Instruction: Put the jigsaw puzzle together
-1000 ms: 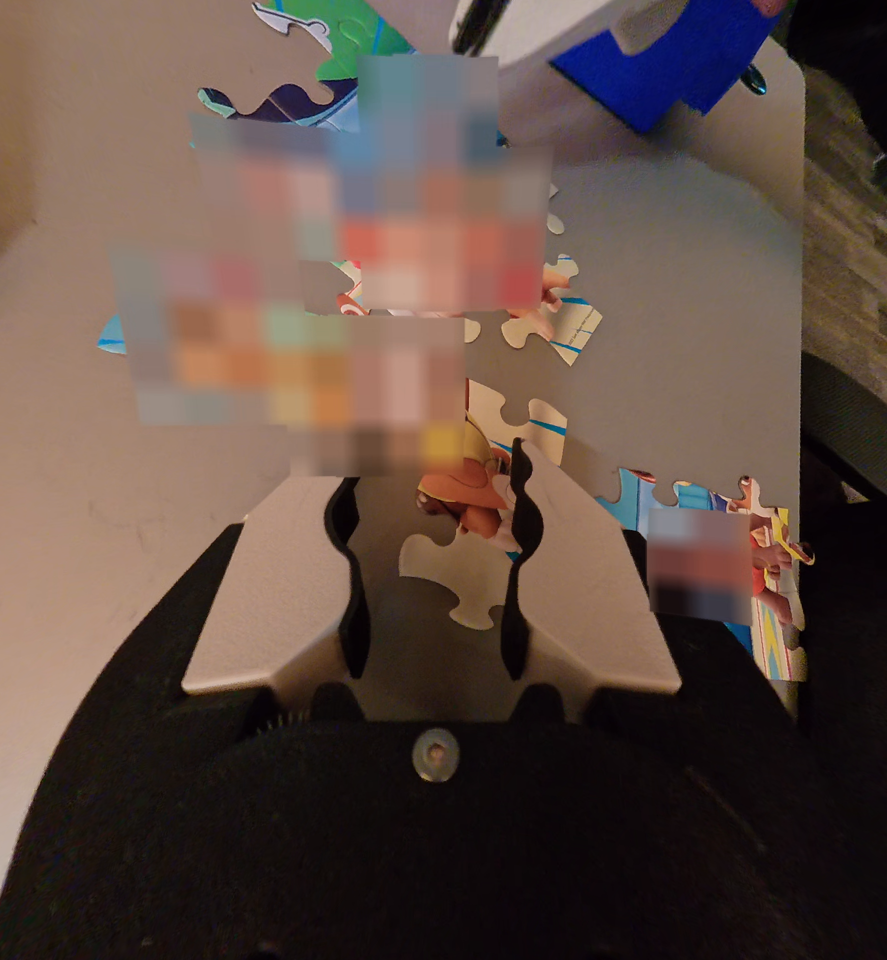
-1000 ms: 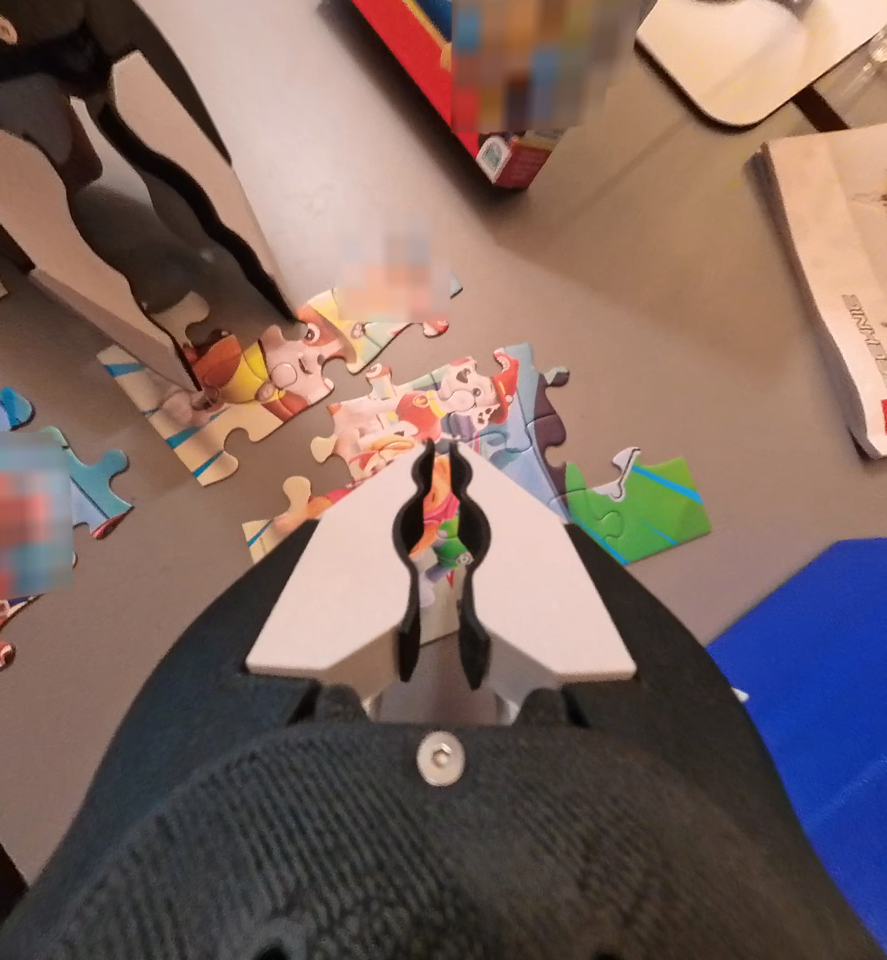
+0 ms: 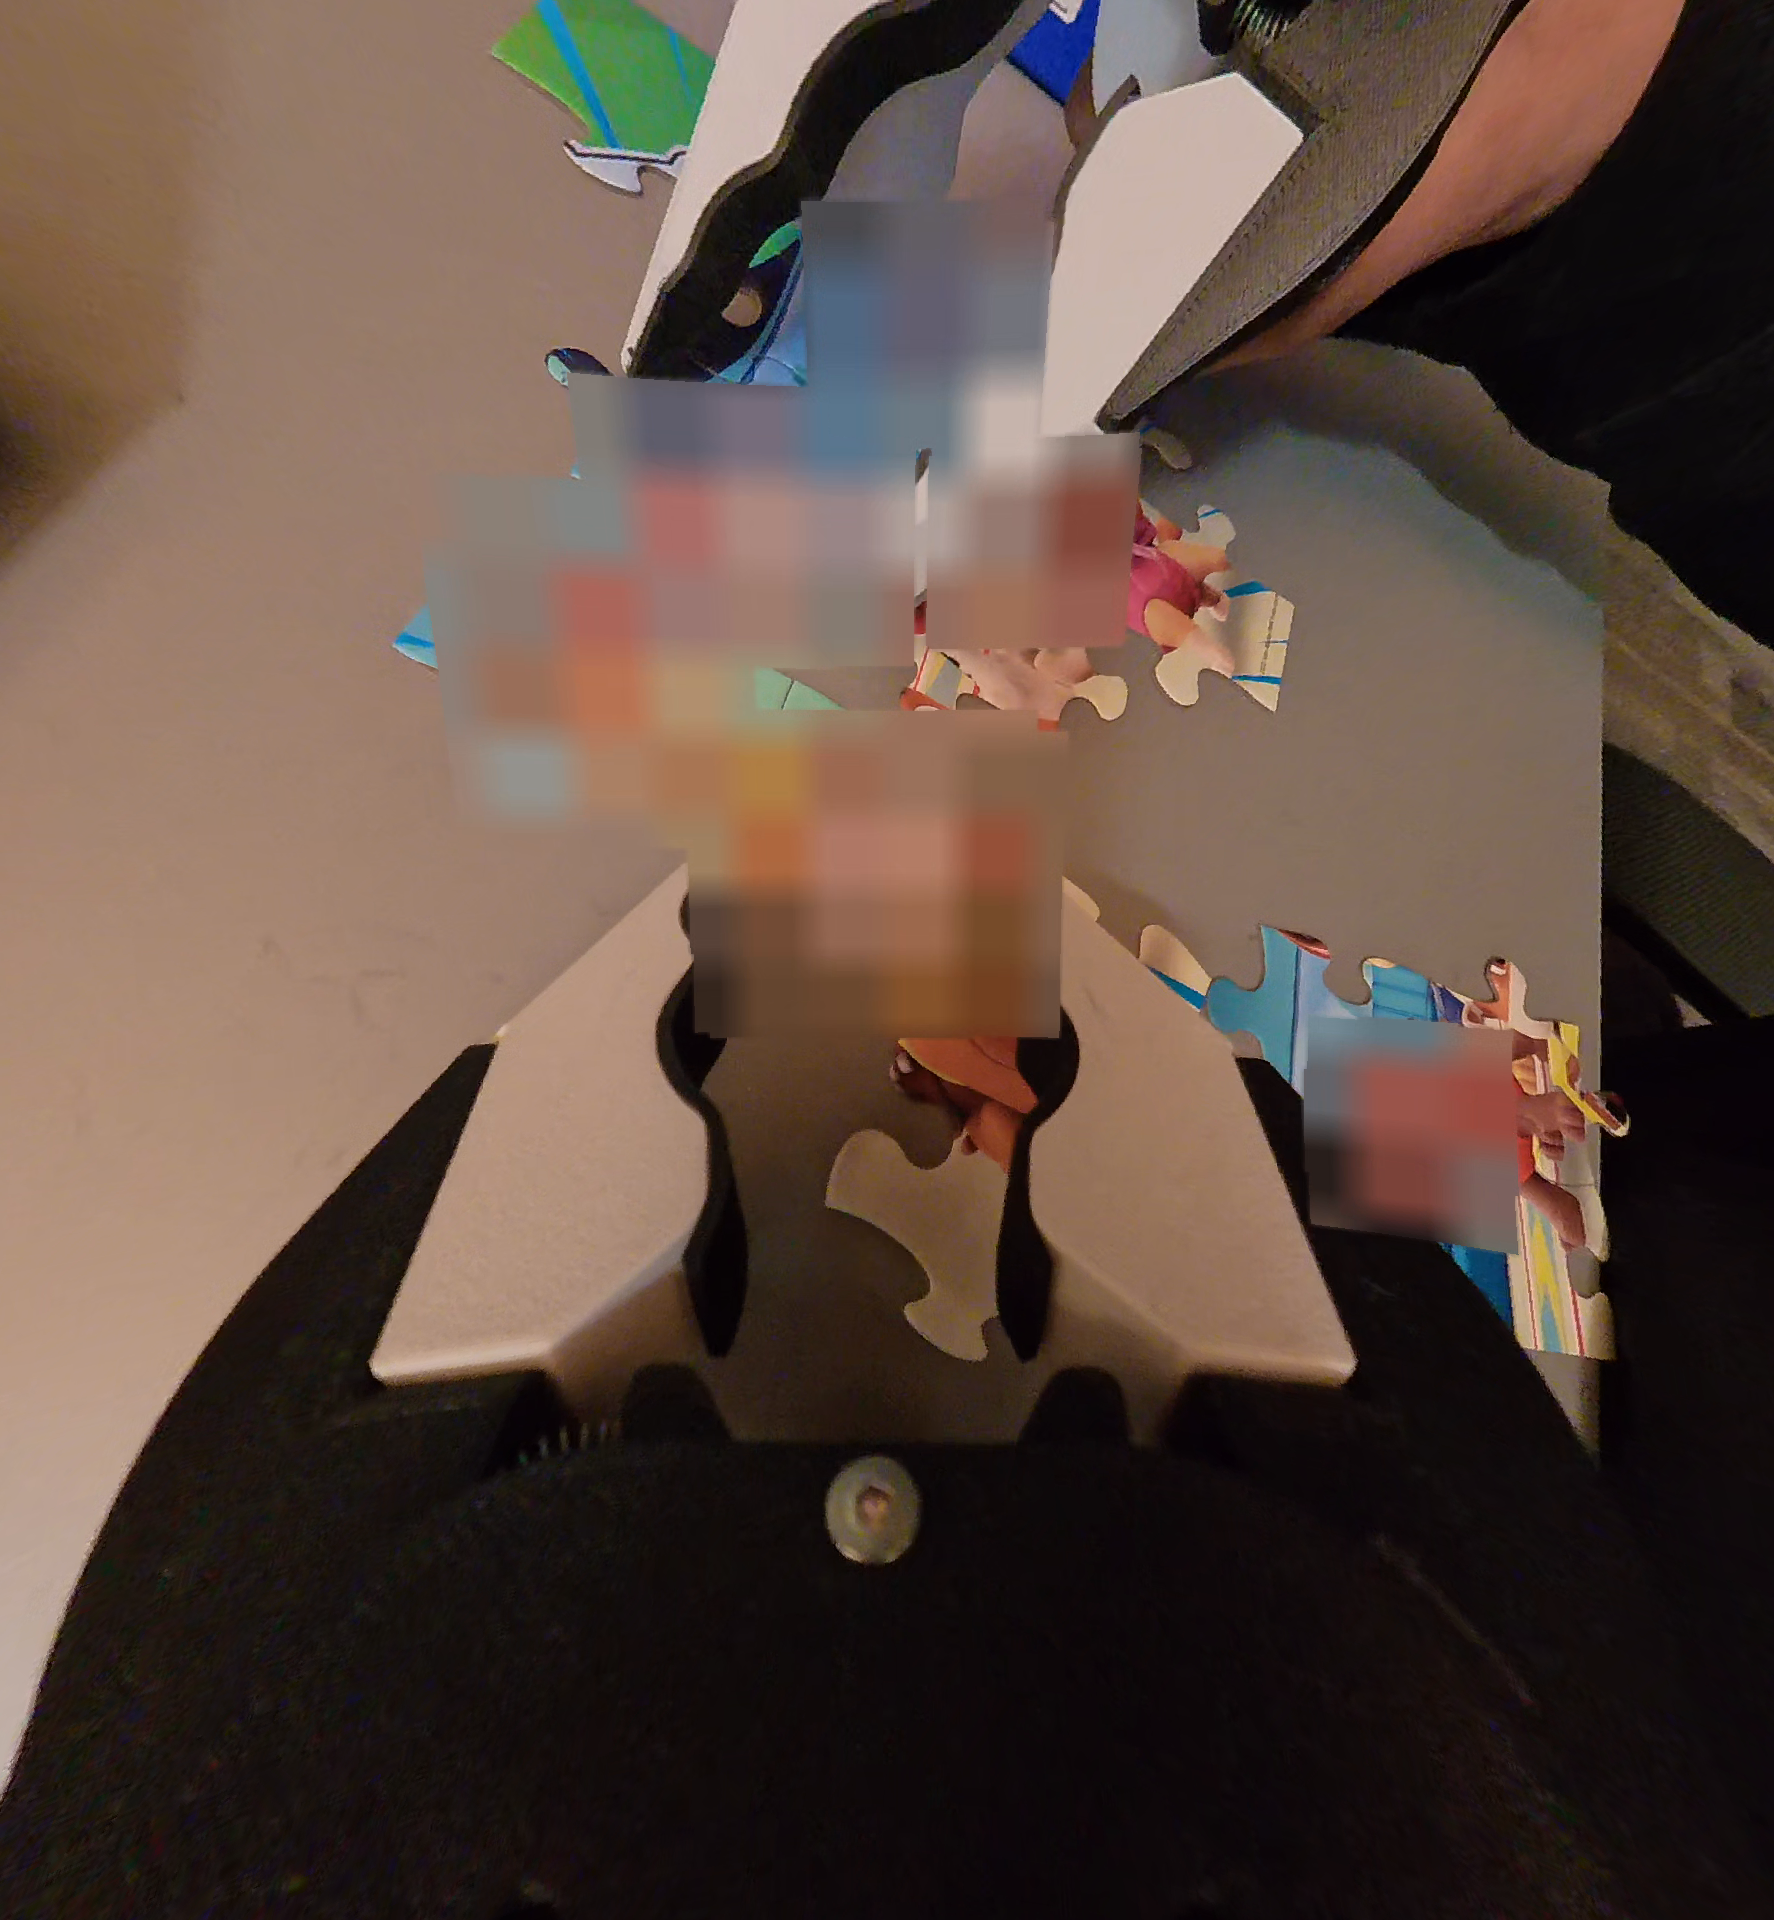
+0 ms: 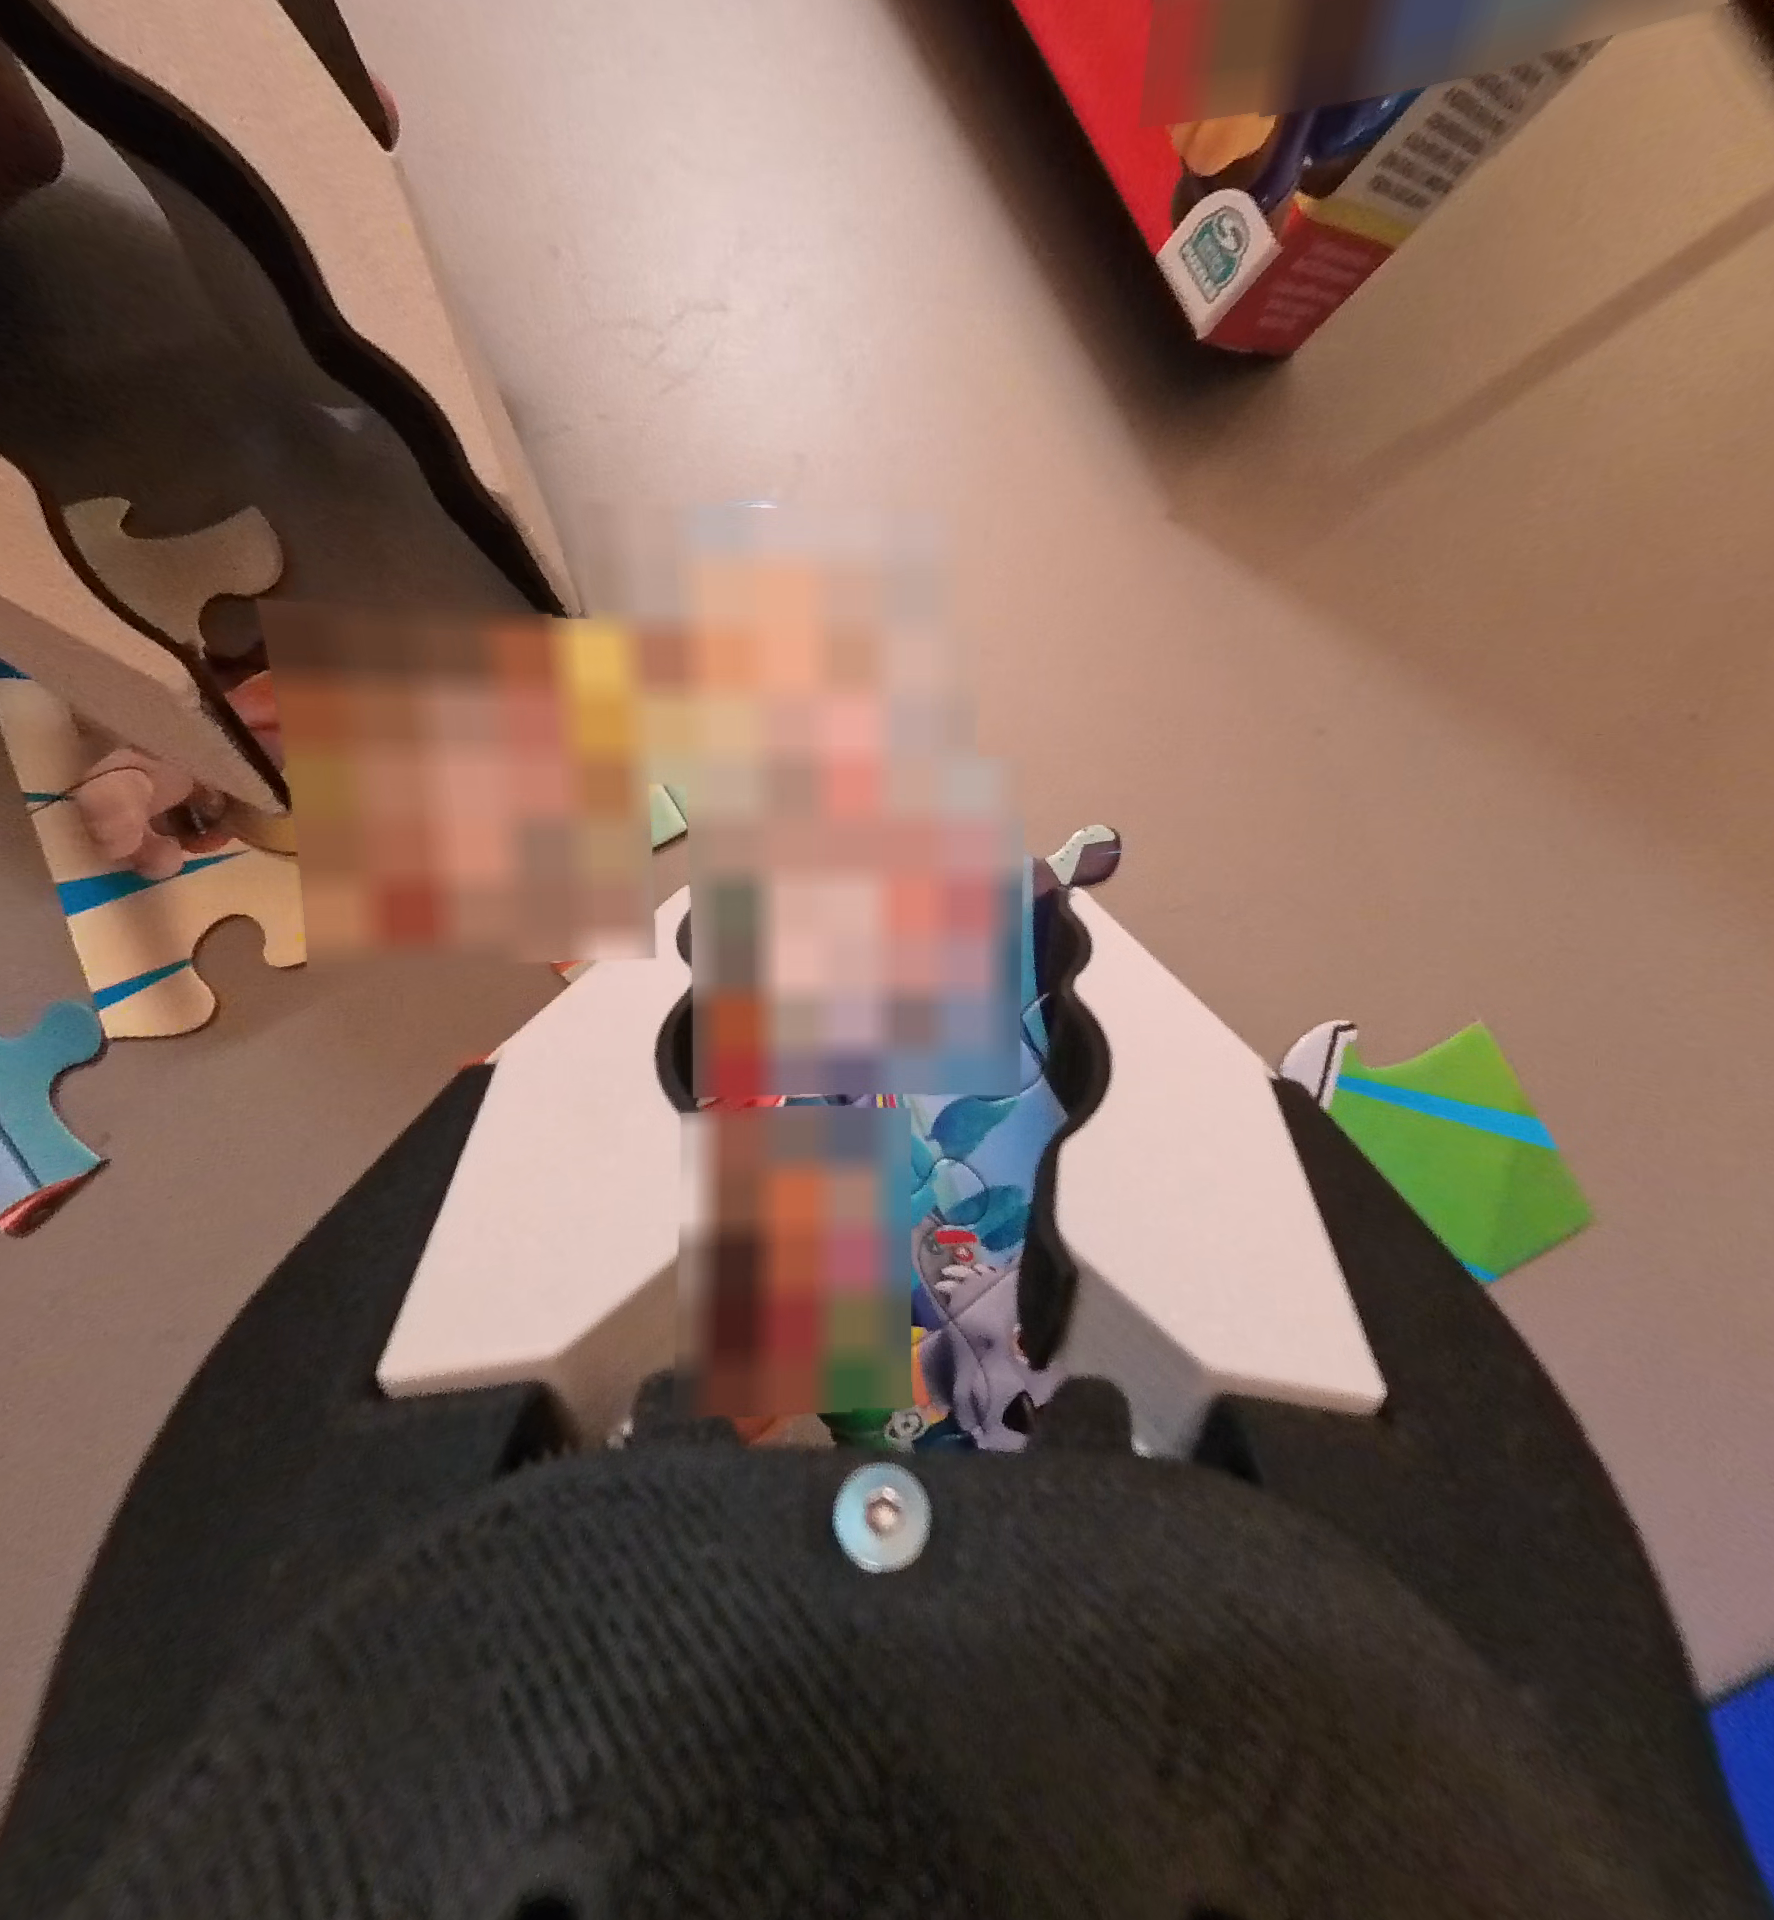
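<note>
Colourful jigsaw pieces lay scattered flat on the grey worktop (image 3: 1382, 727), some joined into a partial cluster (image 4: 976, 1195) and others loose, so the puzzle looked only partly assembled. The left gripper (image 3: 867, 966) stood spread above the worktop, its dark pads apart, with a pale-tabbed piece (image 3: 924, 1226) lying flat between the fingers; the right pad sat at that piece's edge, but nothing appeared pinched, and the fingertips themselves were masked by a blurred patch. The right gripper (image 4: 878, 935) was likewise spread, low over the joined cluster, whose blue and purple print showed between its fingers without being clamped. Loose pieces left unjoined included a green one (image 4: 1454, 1153) just right of the right gripper, a blue one (image 4: 10, 1112) off to its left, and a striped cream piece (image 4: 145, 935) beneath the left gripper's fingers. A red box (image 4: 1278, 208) sat farther back on the worktop.
</note>
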`<state>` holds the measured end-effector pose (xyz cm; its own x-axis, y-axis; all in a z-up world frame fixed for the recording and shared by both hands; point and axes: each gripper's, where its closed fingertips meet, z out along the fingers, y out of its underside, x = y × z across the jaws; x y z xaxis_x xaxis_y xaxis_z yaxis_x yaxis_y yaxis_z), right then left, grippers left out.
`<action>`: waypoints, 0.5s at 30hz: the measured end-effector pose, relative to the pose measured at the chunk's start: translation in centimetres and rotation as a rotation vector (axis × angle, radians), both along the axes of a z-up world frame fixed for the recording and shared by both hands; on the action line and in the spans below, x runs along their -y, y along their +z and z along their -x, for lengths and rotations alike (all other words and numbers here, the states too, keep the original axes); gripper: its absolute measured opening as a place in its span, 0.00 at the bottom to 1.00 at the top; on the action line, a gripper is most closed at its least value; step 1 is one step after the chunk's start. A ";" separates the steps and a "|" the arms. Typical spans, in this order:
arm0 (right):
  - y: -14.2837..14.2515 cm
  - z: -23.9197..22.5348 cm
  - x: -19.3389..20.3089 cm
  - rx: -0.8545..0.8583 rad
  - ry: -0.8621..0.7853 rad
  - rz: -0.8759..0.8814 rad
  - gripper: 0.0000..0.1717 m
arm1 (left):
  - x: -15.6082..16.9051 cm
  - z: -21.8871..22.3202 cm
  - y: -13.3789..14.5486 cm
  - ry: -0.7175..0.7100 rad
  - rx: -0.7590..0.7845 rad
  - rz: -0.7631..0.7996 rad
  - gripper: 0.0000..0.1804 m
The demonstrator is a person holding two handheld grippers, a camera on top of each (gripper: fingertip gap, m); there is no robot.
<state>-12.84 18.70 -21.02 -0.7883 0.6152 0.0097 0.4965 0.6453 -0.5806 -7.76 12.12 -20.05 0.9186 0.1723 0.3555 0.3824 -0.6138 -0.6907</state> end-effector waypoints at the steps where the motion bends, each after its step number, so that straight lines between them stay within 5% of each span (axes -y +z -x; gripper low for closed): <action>1: 0.0 0.0 0.0 0.000 0.005 -0.001 0.36 | 0.0 0.0 0.0 0.001 0.000 0.000 0.30; 15: 0.0 0.0 0.4 0.000 0.020 -0.014 0.35 | -0.3 -0.5 0.1 -0.014 0.036 -0.023 0.30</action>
<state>-12.81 18.25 -20.99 -0.8002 0.5994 0.0182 0.4837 0.6631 -0.5713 -7.24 12.37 -19.91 0.9074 0.1511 0.3922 0.3989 -0.6037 -0.6902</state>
